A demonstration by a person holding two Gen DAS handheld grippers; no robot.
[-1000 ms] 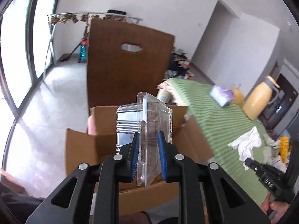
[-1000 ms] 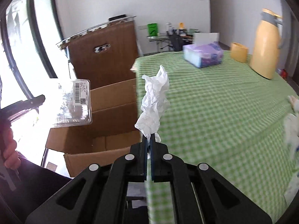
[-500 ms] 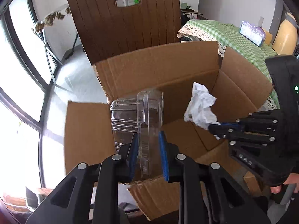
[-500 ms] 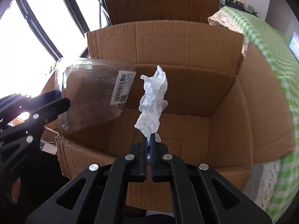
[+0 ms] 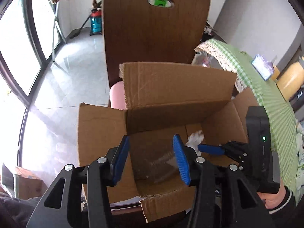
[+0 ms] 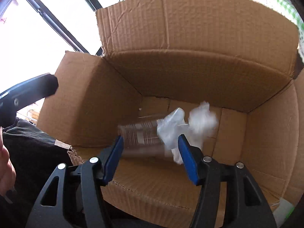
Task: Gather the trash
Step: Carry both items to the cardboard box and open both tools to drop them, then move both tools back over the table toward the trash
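Note:
An open cardboard box (image 5: 171, 87) (image 6: 190, 38) stands below both grippers. A clear plastic container (image 5: 161, 163) (image 6: 140, 134) lies blurred inside it, free of any pad. Beside the container sits crumpled white tissue (image 6: 190, 125) (image 5: 195, 138), also loose in the box. My left gripper (image 5: 151, 152) hangs over the box with its jaws opening and nothing pressed between them. My right gripper (image 6: 150, 148) points down into the box, jaws opening, the tissue beyond its fingers. In the left wrist view the right gripper's blue finger (image 5: 209, 149) shows at the right.
A brown chair back (image 5: 152, 34) rises behind the box, with a pink seat (image 5: 117, 95) under it. The green checked table (image 5: 266, 87) runs along the right, bearing a tissue pack (image 5: 262, 69) and a yellow jug (image 5: 290, 79). A hand (image 5: 273, 199) grips the right tool.
Both grippers came down over the box and opened. The plastic container left the left pads and the tissue left the right pads; both now lie inside the box.

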